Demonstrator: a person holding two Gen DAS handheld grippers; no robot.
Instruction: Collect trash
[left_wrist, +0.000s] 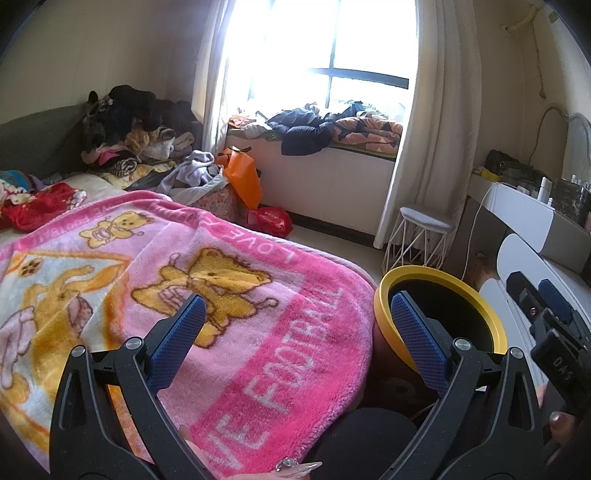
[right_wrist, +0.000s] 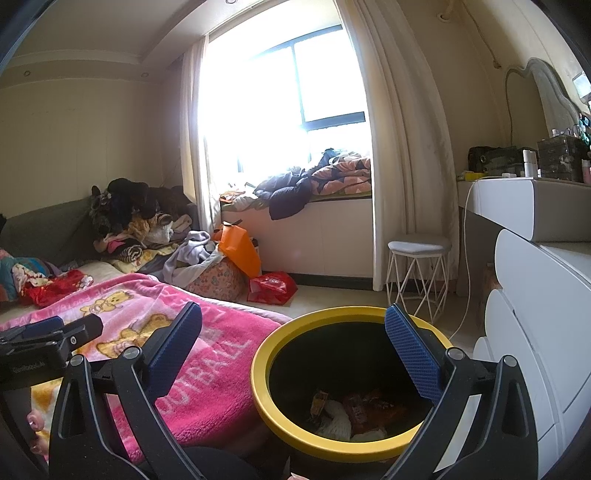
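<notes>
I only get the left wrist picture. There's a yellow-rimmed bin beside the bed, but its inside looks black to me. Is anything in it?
Observer: Yes. The right wrist view looks down into the bin; crumpled wrappers and something white lie at the bottom.
Operator: Is the other hand-held gripper carrying anything?
Observer: No. The right hand-held gripper is open and empty, just above the bin.
Operator: And mine?
Observer: The left hand-held gripper is open too, over the pink blanket.

The left claw (left_wrist: 297, 325) gapes wide above a pink blanket (left_wrist: 221, 314); its right finger overlaps a yellow-rimmed bin (left_wrist: 384, 299).
</notes>
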